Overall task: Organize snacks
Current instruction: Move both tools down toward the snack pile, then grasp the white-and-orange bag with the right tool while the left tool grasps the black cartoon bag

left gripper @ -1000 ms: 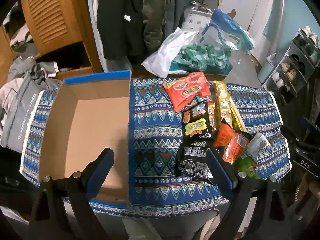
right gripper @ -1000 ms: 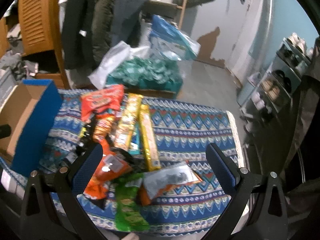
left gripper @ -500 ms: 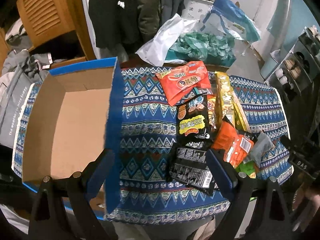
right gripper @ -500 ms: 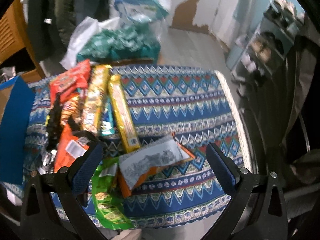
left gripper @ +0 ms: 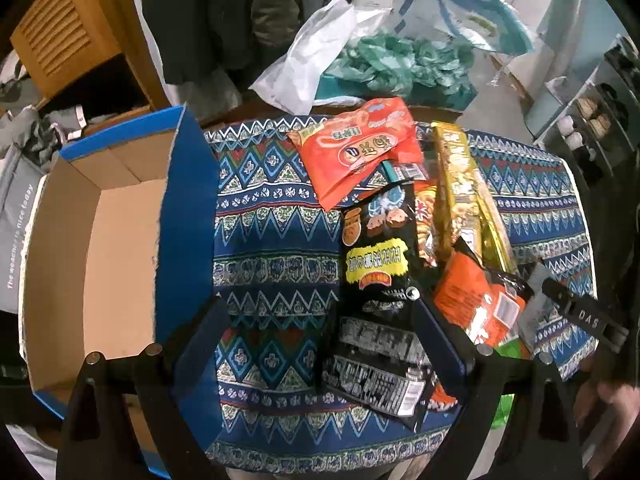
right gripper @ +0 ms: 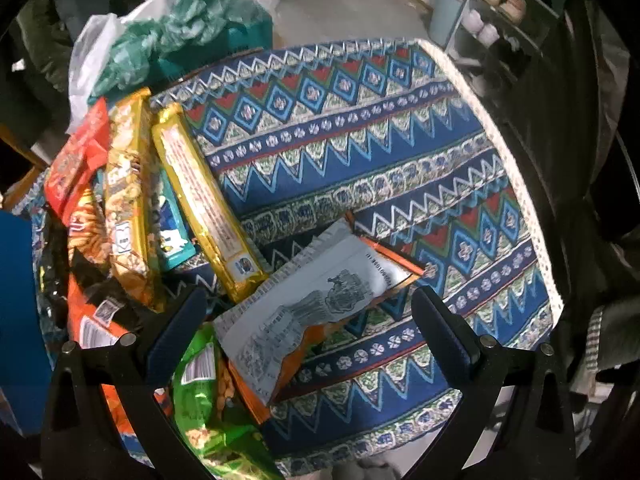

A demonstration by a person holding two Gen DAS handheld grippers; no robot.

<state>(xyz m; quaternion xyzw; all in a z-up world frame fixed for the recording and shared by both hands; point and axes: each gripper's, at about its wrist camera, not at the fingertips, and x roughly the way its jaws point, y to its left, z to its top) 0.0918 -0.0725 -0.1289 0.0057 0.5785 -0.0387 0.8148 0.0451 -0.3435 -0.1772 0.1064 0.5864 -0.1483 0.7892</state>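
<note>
Gold snack bar (right gripper: 204,204) lies lengthwise away from the camera; cardboard box (left gripper: 116,248) holds nothing; left gripper (left gripper: 320,332) and right gripper (right gripper: 308,320) both gape wide

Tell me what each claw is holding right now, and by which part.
Nothing is held. The left claw is open above the black snack packet, and the right claw is open above the silver packet; neither has closed on anything.

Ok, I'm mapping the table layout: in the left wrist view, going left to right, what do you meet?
Cardboard box → bare patterned tablecloth → black snack bag → gold snack packs → the other gripper at the right edge.
</note>
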